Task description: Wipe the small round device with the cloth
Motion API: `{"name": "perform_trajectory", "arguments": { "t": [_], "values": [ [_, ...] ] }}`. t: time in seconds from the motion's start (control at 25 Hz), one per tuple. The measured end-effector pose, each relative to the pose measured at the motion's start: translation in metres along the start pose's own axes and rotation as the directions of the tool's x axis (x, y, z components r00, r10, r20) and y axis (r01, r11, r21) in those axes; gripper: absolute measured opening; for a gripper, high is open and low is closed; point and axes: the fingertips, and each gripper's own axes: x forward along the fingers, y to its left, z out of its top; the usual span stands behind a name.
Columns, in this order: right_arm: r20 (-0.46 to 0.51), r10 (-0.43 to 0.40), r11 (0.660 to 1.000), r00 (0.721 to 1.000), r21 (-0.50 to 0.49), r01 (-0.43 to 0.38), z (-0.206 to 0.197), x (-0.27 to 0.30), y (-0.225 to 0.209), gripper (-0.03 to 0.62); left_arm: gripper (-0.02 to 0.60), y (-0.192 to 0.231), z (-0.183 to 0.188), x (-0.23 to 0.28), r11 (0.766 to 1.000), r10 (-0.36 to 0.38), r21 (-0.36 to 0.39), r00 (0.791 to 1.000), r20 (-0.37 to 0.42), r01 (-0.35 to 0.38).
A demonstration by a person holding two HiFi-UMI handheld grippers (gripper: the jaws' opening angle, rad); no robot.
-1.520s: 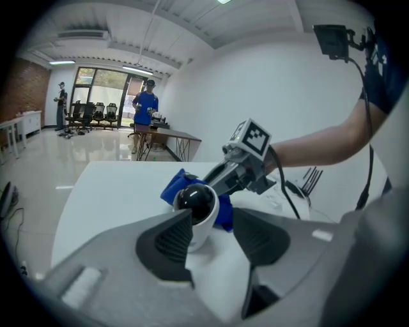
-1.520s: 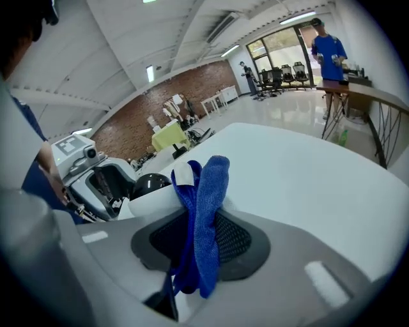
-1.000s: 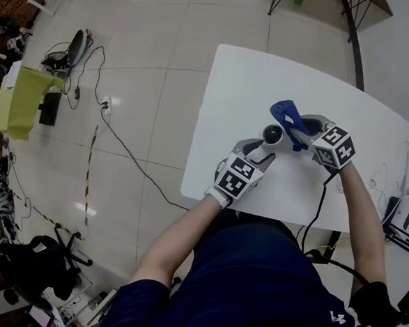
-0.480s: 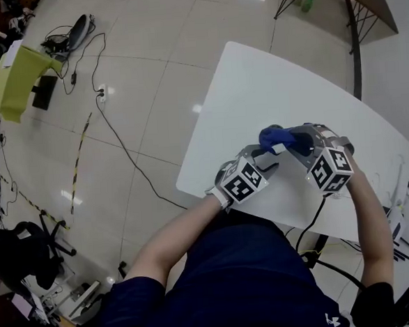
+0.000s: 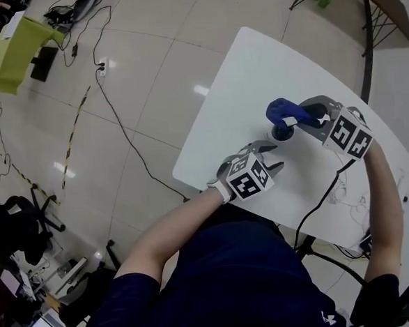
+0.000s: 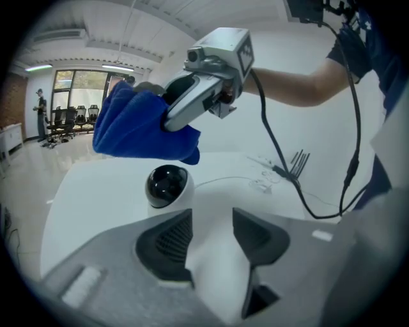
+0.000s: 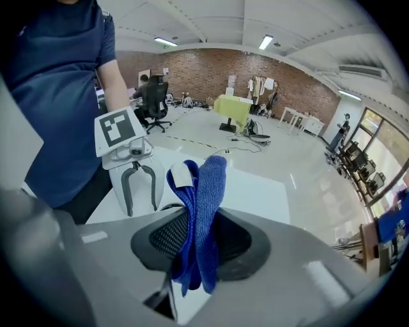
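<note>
You have bare white table [image 5: 251, 76] beyond both tongs, its near edge just behind your left gripper [image 6: 211, 246], whose jaws stand apart on nothing. Your right gripper [image 7: 199, 246] pinches the blue cloth [image 6: 137, 124] just above the small round device [image 6: 167, 185], which sits ahead of the left jaws. Wiping seems in hand, so lower the cloth onto the dome.

The left gripper [image 6: 211, 225] shows its two dark fingers [image 6: 167, 246] standing apart, with only bare white tabletop [image 6: 96, 191] between them. Just ahead of the left finger's tip stands the small round device [image 6: 167, 186], white with a glossy black dome, upright on the tabletop. Above it, farther beyond the fingers, the right gripper [image 6: 174, 120] clamps a bunched blue cloth [image 6: 134, 131]. The cloth hangs just over the dome; contact cannot be confirmed. A black cable [image 6: 281, 167] trails down to the tabletop ahead and right of the fingers.
</note>
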Motion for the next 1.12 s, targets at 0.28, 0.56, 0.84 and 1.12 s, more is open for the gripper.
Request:
{"name": "perform_trajectory", "arguments": {
  "t": [0.28, 0.56, 0.84, 1.12],
  "values": [
    [-0.068, 0.216, 0.971, 0.974, 0.117, -0.207, -0.031, 0.055, -0.011, 0.123, 0.198, 0.002, -0.005, 0.0, 1.0, 0.015, -0.02, 1.0, -0.004, -0.015],
    [-0.132, 0.325, 0.918, 0.936, 0.284, -0.279, -0.07, 0.104, -0.012, 0.123, 0.198, 0.008, -0.013, -0.007, 0.999, 0.036, -0.019, 0.999, -0.023, -0.036],
    [0.028, 0.086, 0.93, 0.996, 0.357, -0.09, -0.044, 0.059, -0.011, 0.123, 0.198, 0.01, -0.025, -0.018, 0.998, 0.038, -0.046, 0.999, -0.019, -0.038],
    [-0.039, -0.255, 0.948, 0.966, 0.184, 0.258, -0.008, -0.009, 0.045, 0.123, 0.198, 0.003, -0.027, -0.032, 0.998, 0.023, -0.054, 0.999, -0.027, -0.024]
  ]
}}
